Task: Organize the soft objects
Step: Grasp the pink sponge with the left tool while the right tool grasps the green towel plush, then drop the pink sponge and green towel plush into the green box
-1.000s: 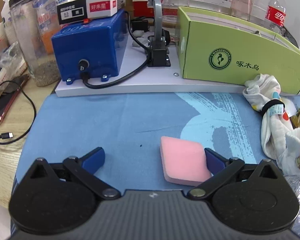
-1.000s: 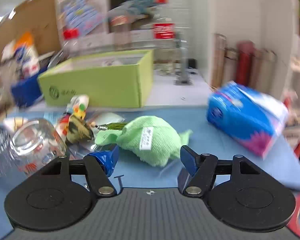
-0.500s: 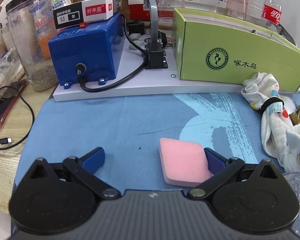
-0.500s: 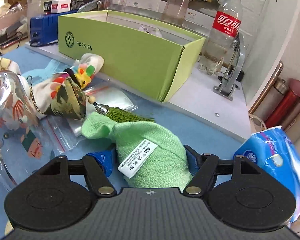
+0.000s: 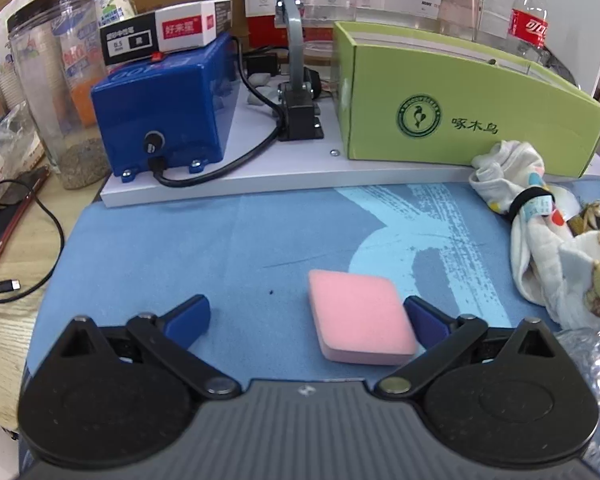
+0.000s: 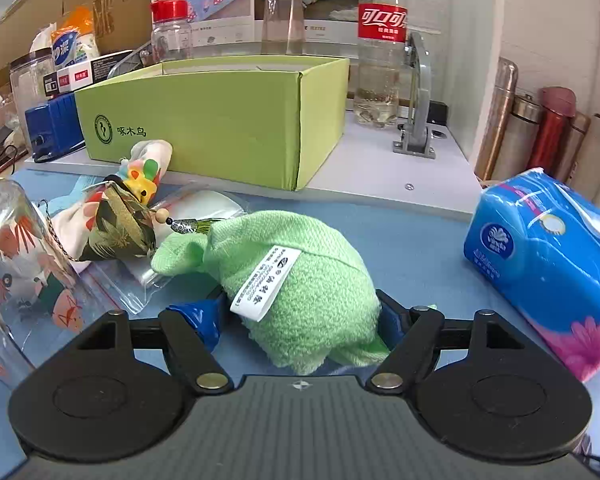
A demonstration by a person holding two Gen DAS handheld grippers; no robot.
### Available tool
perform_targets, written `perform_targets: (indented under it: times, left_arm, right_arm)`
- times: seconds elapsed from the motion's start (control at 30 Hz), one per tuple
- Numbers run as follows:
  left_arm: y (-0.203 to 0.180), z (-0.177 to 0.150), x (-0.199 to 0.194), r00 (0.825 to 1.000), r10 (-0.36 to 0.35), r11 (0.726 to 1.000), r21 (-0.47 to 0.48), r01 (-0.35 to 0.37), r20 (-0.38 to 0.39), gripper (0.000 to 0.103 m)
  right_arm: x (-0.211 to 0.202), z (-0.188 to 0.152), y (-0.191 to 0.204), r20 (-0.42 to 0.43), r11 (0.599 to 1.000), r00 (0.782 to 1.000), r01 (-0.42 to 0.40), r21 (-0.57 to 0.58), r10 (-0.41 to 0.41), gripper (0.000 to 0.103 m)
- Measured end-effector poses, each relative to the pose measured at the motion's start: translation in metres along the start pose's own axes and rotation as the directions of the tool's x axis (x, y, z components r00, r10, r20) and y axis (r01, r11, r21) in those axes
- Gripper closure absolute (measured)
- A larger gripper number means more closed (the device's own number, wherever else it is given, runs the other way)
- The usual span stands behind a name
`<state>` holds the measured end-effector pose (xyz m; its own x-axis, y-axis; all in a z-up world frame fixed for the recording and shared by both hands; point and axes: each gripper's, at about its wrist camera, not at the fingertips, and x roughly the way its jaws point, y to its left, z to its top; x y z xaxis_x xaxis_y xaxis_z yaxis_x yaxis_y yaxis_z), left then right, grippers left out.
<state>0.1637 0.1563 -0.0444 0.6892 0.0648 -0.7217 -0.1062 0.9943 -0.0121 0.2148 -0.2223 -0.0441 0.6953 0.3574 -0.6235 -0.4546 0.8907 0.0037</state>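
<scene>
Opening, the right gripper (image 6: pixel 298 320) straddles the bunched green terry towel (image 6: pixel 292 288), seemingly ungripped. Close low around its bulk, clear of the label. The left gripper (image 5: pixel 306 314) gapes empty beside the pink foam sponge (image 5: pixel 358 316).

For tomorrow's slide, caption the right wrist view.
Right gripper opening around green towel on blue mat, green box behind.

Fluffy terry green towel (image 6: pixel 300 280); matt pink foam sponge (image 5: pixel 360 320); glossy plastic tissue pack (image 6: pixel 548 256).
</scene>
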Motion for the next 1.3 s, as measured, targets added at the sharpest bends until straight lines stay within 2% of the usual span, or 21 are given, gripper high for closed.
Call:
perform_targets:
  times: [0.23,0.37,0.57,0.63,0.67,0.7,0.73,0.8,0.9,1.03,1.17,1.3]
  left_arm:
    - [0.000,-0.002,-0.004,0.999,-0.038,0.999,0.029,0.037,0.016,0.017]
    - [0.000,-0.004,-0.007,0.999,-0.045,0.999,0.026,0.044,0.028,0.025]
    - [-0.005,-0.007,-0.008,0.994,-0.085,0.995,0.053,0.082,0.063,0.032]
    - [-0.006,-0.006,-0.008,0.992,-0.104,0.993,0.059,0.100,0.066,0.045]
    - [-0.005,-0.006,-0.010,0.990,-0.123,0.991,0.055,0.120,0.064,0.060]
    - [-0.004,-0.005,-0.011,0.989,-0.137,0.990,0.049,0.134,0.057,0.066]
    - [-0.003,-0.004,-0.013,0.988,-0.144,0.989,0.043,0.142,0.049,0.068]
    - [0.005,-0.005,-0.018,0.985,-0.170,0.986,0.007,0.169,0.037,0.068]
    - [0.020,-0.010,-0.031,0.983,-0.179,0.982,-0.050,0.181,0.044,0.068]
    - [0.036,-0.006,-0.053,0.977,-0.198,0.974,-0.094,0.205,0.080,0.068]
    - [0.041,0.019,-0.077,0.956,-0.252,0.959,-0.094,0.267,0.150,0.068]
    - [0.032,0.064,-0.085,0.937,-0.281,0.952,-0.064,0.300,0.209,0.068]
  right_arm:
    - [-0.001,-0.002,-0.003,0.010,1.000,1.000,0.001,0.026,-0.002,0.041]
    - [-0.001,-0.002,0.002,0.015,0.999,0.999,0.028,0.027,-0.028,0.040]
    - [-0.004,-0.004,0.005,0.016,0.999,0.999,0.035,0.018,-0.036,0.041]
    - [-0.005,-0.004,0.004,0.008,0.999,0.999,0.033,0.029,-0.033,0.043]
    - [-0.006,-0.004,0.005,0.003,0.999,1.000,0.028,0.033,-0.028,0.046]
    - [-0.008,-0.004,0.006,0.000,0.999,1.000,0.020,0.039,-0.020,0.053]
    - [-0.011,-0.005,0.006,0.004,0.999,1.000,0.014,0.042,-0.014,0.074]
    - [-0.019,-0.008,0.005,0.002,0.999,1.000,0.010,0.053,-0.010,0.083]
    - [-0.039,-0.016,0.001,0.013,0.995,1.000,0.002,0.097,-0.003,0.087]
    - [-0.068,-0.016,0.004,0.065,0.995,0.998,0.006,0.098,-0.012,0.087]
    - [-0.086,0.005,0.005,0.157,0.993,0.987,-0.034,0.111,0.016,0.087]
    - [-0.081,0.047,0.008,0.247,0.995,0.968,-0.065,0.077,0.044,0.087]
